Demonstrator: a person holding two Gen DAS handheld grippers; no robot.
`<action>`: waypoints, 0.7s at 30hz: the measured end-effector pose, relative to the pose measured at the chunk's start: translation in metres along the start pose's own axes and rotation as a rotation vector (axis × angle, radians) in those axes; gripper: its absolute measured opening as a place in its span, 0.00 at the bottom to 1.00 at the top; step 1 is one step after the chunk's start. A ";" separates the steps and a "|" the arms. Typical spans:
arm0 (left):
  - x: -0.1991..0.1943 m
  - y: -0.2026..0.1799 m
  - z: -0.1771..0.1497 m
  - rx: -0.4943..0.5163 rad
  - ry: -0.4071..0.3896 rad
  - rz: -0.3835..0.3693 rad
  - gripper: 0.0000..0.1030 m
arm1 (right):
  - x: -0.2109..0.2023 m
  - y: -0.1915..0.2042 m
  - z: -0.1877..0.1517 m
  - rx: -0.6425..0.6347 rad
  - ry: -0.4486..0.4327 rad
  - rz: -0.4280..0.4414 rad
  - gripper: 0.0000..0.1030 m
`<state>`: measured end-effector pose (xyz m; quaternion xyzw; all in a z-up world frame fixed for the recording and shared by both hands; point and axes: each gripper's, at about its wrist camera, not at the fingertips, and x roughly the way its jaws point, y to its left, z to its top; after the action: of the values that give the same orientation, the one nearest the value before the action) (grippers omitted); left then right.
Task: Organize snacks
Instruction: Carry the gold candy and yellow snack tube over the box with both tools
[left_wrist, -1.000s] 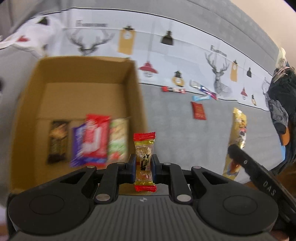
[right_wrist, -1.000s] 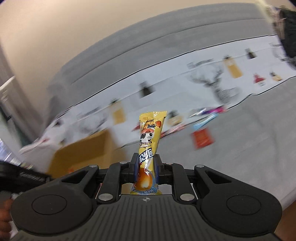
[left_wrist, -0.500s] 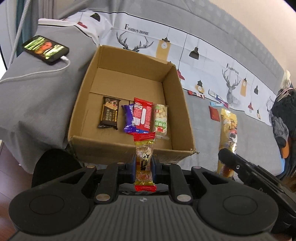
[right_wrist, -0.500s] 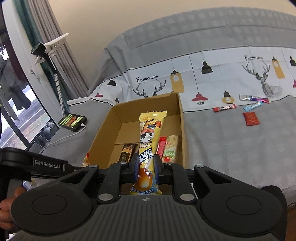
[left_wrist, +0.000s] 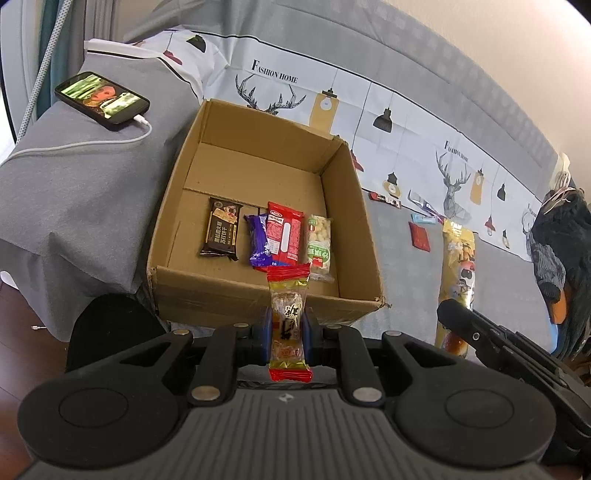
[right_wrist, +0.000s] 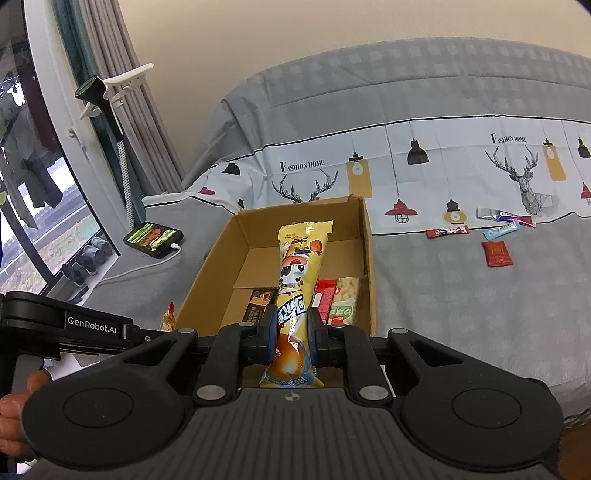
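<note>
Here L jaws clamp red-gold candy (left_wrist: 288, 321); R jaws clamp yellow snack pack (right_wrist: 297, 288); bedsheet (right_wrist: 461, 155) reads "Fashion Home".

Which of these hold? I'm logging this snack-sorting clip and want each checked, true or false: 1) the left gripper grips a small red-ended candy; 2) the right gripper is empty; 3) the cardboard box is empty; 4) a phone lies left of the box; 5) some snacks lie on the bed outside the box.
1) True: the left gripper is shut on the red-ended candy.
2) False: the right gripper is shut on a long yellow snack pack.
3) False: the cardboard box holds four packets.
4) True: the phone is plugged in.
5) True, for example the red packet.
</note>
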<state>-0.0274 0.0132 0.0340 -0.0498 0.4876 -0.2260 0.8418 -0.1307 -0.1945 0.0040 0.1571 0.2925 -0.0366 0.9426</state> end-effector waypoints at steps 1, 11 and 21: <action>0.000 0.000 0.000 0.001 -0.001 0.000 0.17 | 0.000 0.000 0.000 -0.001 0.000 0.000 0.17; 0.001 0.000 0.001 0.003 -0.001 -0.007 0.17 | 0.000 0.000 0.000 -0.001 0.000 0.000 0.17; 0.001 0.000 0.002 -0.002 -0.003 -0.010 0.17 | 0.000 -0.001 -0.001 -0.009 0.006 0.000 0.17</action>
<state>-0.0256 0.0121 0.0340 -0.0534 0.4861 -0.2298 0.8414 -0.1310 -0.1950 0.0029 0.1531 0.2955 -0.0349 0.9423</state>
